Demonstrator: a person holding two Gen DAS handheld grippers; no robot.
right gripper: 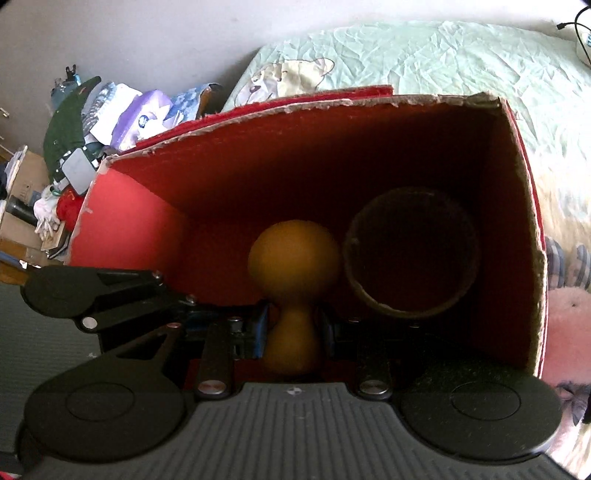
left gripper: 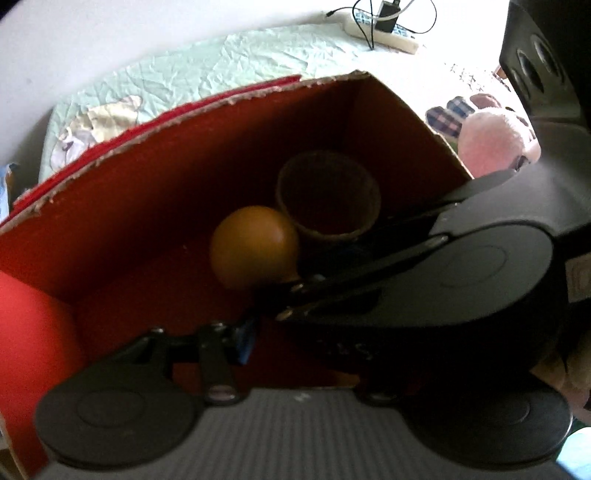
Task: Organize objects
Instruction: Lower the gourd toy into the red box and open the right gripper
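Note:
A red cardboard box (right gripper: 314, 155) with a torn rim stands on a bed. Inside it stands a brown round cup (right gripper: 410, 254), which also shows in the left wrist view (left gripper: 328, 195). My right gripper (right gripper: 293, 332) is shut on the neck of a yellow-orange gourd-shaped wooden piece (right gripper: 293, 254) and holds it inside the box, just left of the cup. The same piece shows in the left wrist view (left gripper: 255, 247) with the right gripper's body (left gripper: 443, 273) reaching in from the right. My left gripper (left gripper: 243, 339) hovers at the box's near edge; its right finger is hidden.
A pale green sheet (right gripper: 424, 55) covers the bed behind the box. A pink plush toy (left gripper: 487, 140) lies right of the box. A power strip with cables (left gripper: 384, 29) lies far back. A pile of clutter (right gripper: 92, 125) sits to the left beside the bed.

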